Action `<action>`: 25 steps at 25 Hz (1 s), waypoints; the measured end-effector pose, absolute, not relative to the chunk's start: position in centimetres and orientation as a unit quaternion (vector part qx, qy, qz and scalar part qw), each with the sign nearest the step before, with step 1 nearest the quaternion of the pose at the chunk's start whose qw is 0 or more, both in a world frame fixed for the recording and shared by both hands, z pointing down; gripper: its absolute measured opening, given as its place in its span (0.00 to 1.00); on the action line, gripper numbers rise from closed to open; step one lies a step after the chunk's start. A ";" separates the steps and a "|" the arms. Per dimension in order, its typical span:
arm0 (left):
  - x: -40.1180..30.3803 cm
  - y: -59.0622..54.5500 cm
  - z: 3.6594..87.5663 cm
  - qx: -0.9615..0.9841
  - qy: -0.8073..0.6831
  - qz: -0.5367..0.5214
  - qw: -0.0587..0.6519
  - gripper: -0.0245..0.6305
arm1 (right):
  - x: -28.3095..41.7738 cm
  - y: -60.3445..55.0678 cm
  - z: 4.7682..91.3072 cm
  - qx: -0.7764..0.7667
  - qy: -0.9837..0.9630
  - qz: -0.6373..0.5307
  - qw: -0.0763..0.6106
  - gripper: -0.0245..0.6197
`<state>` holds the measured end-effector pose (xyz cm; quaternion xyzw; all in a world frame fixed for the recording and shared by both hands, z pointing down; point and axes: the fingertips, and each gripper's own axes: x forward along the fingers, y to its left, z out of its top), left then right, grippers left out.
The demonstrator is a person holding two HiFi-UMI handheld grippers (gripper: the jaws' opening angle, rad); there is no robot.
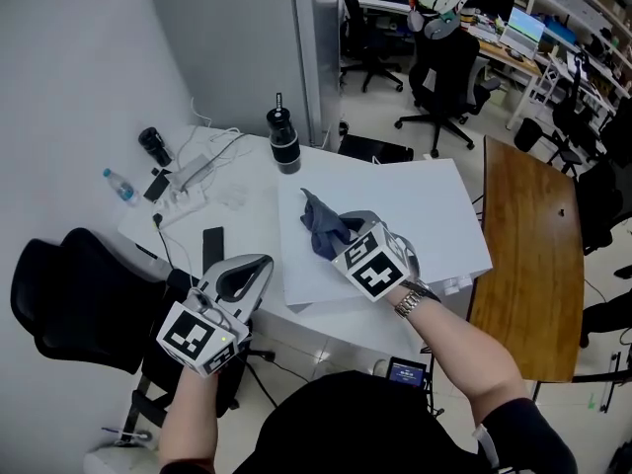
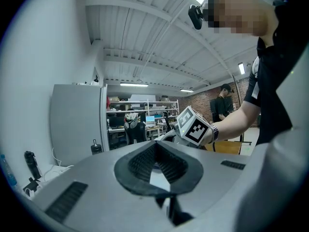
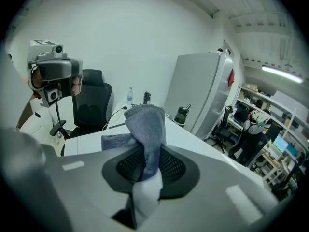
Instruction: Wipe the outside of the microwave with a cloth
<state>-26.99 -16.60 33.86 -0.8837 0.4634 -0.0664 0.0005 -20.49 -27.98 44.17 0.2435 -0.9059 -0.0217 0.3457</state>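
1. Microwave (image 1: 425,200): white box on table (image 1: 242,210), seen from above. Long axis ran L–R in head view.
2. Cloth (image 1: 321,227), blue-grey, sat over the top panel near its L edge and seemed to touch it. Most of the top lay to the R of it.
3. R gripper (image 1: 348,229) was clamped on the cloth, fabric bunched btwn jaws, angled down at the panel. Clearly the nearer hand.
4. L gripper (image 1: 259,263): tips together, nothing in them, off the table's near edge, well apart from microwave.
5. Writing: none legible. Only square markers on the gripper cubes. Dark bottle (image 1: 283,141) by the far L corner, label unreadable.
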 end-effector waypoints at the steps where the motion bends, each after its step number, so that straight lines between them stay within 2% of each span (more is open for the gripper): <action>1: -26.6 -16.7 33.9 -0.884 0.463 -0.068 0.000 0.04 | -19.9 -28.1 44.2 0.246 -0.905 -0.021 0.346 0.14; 25: -12.5 -16.6 33.3 -0.886 0.454 -0.095 0.000 0.04 | -3.0 -33.1 44.2 0.308 -0.891 0.010 0.332 0.14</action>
